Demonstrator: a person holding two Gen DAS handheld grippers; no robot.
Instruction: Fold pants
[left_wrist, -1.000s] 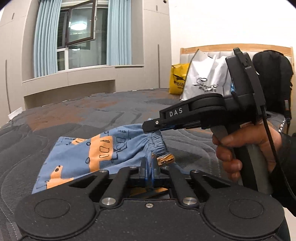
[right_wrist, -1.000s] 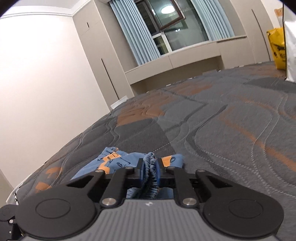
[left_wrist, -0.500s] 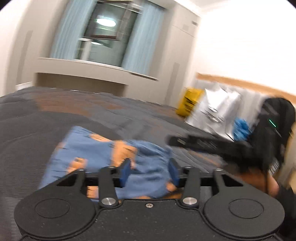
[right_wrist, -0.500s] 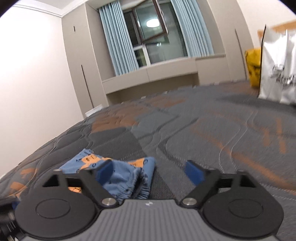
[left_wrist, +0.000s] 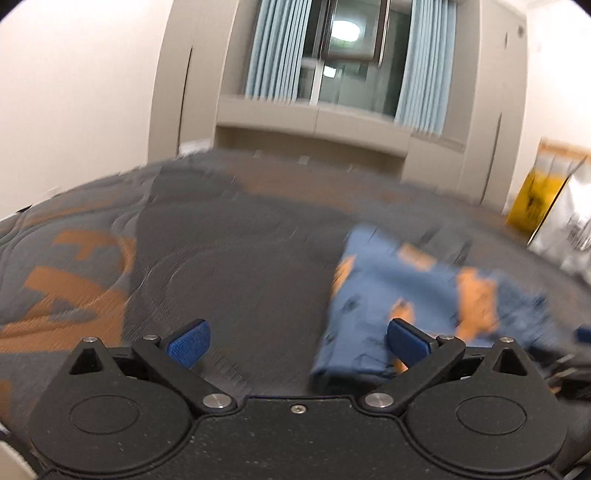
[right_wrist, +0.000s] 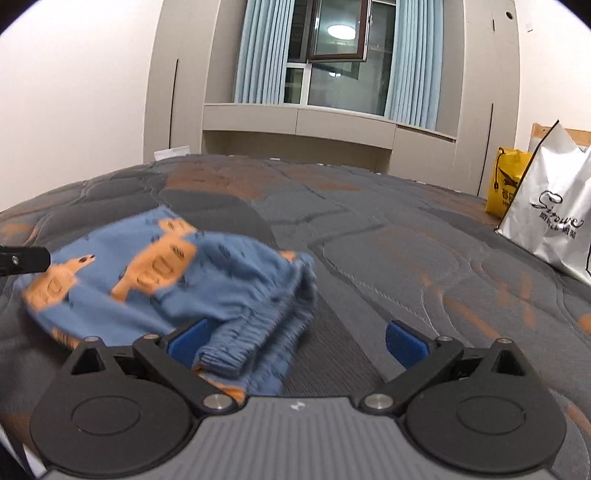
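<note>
The blue pants with orange prints (right_wrist: 177, 280) lie in a folded bundle on the bed, elastic waistband toward the camera. My right gripper (right_wrist: 297, 341) is open and empty, its left pad just beside the waistband. In the blurred left wrist view the pants (left_wrist: 424, 291) lie to the right. My left gripper (left_wrist: 297, 341) is open and empty, with its right pad in front of the pants' near edge. A black tip of the left gripper (right_wrist: 22, 258) shows at the left edge of the right wrist view.
The bed has a grey and orange quilted cover (right_wrist: 406, 258). A white shopping bag (right_wrist: 550, 218) and a yellow bag (right_wrist: 506, 188) stand at the far right by the headboard. Cabinets and a curtained window (right_wrist: 332, 62) are behind the bed.
Both grippers were shut on the pants' waistband a second ago. Both have opened, let go and pulled back. The pants have dropped onto the bed; the left gripper swung left.
</note>
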